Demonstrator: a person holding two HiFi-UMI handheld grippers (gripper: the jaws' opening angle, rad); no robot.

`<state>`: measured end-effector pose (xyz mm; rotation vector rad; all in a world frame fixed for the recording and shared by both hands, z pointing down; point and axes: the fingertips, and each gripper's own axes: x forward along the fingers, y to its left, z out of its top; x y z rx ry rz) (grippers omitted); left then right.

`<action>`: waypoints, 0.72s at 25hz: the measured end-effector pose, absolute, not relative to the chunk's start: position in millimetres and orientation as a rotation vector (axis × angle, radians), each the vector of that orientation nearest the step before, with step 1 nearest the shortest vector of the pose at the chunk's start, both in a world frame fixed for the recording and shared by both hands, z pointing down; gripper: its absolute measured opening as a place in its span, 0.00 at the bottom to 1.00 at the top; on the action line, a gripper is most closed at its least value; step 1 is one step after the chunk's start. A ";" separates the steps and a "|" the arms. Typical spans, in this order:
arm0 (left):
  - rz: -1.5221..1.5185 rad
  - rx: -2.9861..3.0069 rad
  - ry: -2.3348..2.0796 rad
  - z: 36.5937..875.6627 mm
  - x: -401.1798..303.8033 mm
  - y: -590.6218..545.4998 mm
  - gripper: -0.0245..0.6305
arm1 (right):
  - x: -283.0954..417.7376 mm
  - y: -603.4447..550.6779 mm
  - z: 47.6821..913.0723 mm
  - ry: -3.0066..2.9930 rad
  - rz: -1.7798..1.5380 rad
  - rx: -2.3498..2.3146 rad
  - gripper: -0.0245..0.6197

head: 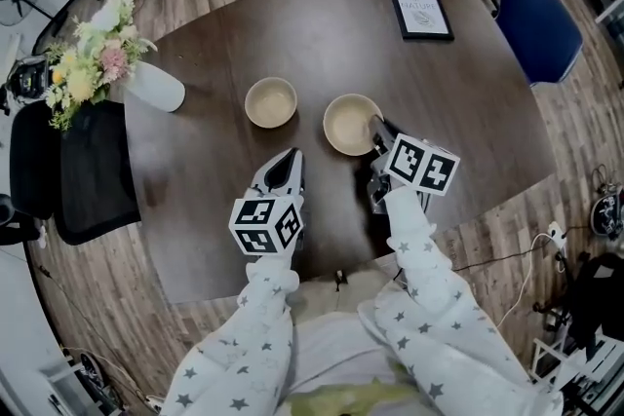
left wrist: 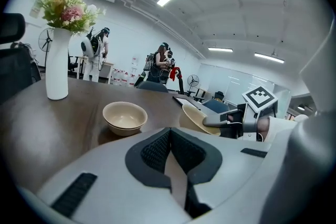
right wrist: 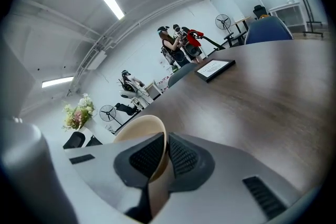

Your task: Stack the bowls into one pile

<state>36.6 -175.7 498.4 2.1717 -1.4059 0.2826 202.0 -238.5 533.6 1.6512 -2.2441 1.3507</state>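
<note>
In the head view two cream bowls sit apart on the dark tabletop (head: 468, 122), so no pile exists yet. The resting bowl (head: 270, 101) lies at about 10 o'clock from the held bowl (head: 349, 125), with bare wood between them. The right gripper (head: 377, 132) has the held bowl by its rim at 4 o'clock. The left gripper (head: 290, 157) hangs near the resting bowl's 6 o'clock and touches neither bowl. A vase of flowers (head: 154, 85) stands at the tabletop's 9 o'clock edge and a framed card (head: 420, 11) toward 1 o'clock. In the left gripper view the jaws are clenched on nothing. The resting bowl sits flat at 11 o'clock ahead and the held bowl shows tilted at 1 o'clock. Its base is hidden, so I cannot tell if it is clear of the wood. In the right gripper view the pads are grasping the bowl's wall, one inside and one outside. By my judgement the grasp is done. What remains is carrying this bowl over, setting it into the other and letting go.
</note>
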 end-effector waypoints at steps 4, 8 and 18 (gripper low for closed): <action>0.272 2.154 -1.429 497.7 16.7 -178.6 0.07 | 180.2 -247.0 524.9 -2.280 1.342 1.634 0.10; 0.259 2.131 -1.456 497.6 -3.0 -181.5 0.07 | 161.3 -254.7 521.4 -2.299 1.347 1.623 0.10; 0.227 2.071 -1.512 501.3 -46.9 -187.9 0.07 | 104.3 -281.1 510.5 -2.357 1.337 1.622 0.10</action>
